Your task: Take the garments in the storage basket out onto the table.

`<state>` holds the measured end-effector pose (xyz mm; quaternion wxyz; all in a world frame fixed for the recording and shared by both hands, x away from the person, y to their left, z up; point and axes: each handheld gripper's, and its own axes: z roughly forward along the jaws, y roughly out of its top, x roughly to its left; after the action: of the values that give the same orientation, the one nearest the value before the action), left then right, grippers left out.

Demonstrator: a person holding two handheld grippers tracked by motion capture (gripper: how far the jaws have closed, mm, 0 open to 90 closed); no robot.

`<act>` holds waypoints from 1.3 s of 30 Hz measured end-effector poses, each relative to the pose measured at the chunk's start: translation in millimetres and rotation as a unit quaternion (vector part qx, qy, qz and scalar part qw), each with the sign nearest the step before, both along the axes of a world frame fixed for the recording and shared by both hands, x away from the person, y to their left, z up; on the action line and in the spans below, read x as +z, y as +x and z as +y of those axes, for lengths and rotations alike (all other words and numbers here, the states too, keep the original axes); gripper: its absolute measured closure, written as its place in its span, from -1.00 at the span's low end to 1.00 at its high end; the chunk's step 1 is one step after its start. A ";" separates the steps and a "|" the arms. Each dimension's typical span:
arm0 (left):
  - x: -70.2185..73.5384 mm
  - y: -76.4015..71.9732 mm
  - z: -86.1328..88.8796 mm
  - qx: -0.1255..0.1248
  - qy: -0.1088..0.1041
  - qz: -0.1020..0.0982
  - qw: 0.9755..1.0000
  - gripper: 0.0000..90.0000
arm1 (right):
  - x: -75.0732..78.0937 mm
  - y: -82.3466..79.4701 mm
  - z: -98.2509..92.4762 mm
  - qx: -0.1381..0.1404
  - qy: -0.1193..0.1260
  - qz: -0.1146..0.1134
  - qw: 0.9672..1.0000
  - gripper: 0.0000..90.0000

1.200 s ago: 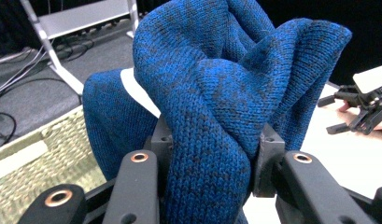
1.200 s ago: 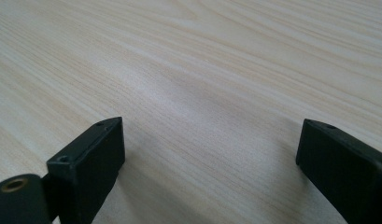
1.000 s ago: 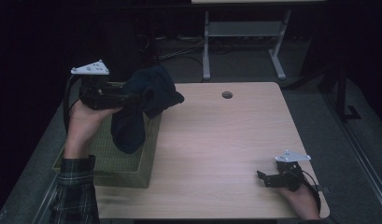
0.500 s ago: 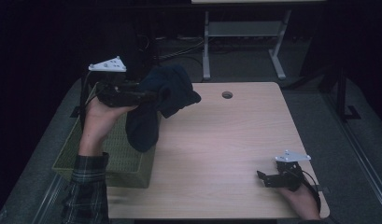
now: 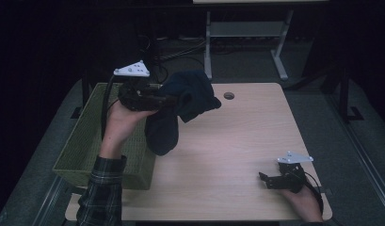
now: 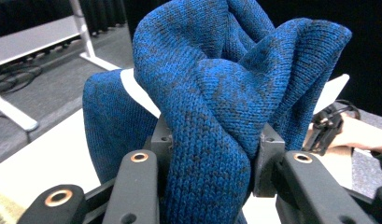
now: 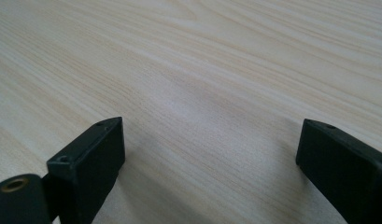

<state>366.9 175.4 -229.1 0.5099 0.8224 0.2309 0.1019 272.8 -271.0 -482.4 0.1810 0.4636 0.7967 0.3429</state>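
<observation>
Clearly the left gripper [image 5: 173,101], clamped on the bunched blue knit garment [image 5: 190,96] at centre frame, could let a loose fold slip free, while the right gripper [image 5: 265,180] rests wide and empty on the worktop [image 5: 237,141] at lower right.

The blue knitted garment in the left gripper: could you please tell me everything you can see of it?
The blue knitted garment is a thick, dark-flecked knit that looks like wool. It is bunched and folded, so its exact kind cannot be told. The left gripper pinches a fold of it between both pads. In the high view it hangs in the air over the wooden table, beside the green basket, with one lobe drooping down and another bulging to the right.
</observation>
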 end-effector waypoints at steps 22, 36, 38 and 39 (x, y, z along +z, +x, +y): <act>-38.8 -4.8 -55.3 -0.055 -0.021 0.023 0.998 0.36 | 0.1 -0.1 0.1 0.000 0.001 0.001 1.000 -0.83; -79.4 -6.6 -79.9 -0.071 -0.013 0.050 0.996 0.36 | 0.1 -0.1 0.1 0.000 0.001 0.001 1.000 -0.83; -84.4 -6.1 -82.0 -0.072 -0.011 0.053 0.996 0.36 | 0.1 -0.1 0.1 0.000 0.001 0.001 1.000 -0.83; -88.2 -5.6 -83.6 -0.073 -0.012 0.054 0.996 0.36 | 0.1 -0.1 0.0 0.000 0.001 0.001 1.000 -0.83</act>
<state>361.3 91.8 -317.3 0.5122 0.8353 0.1989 0.0170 272.7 -271.0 -482.3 0.1794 0.4638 0.7966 0.3436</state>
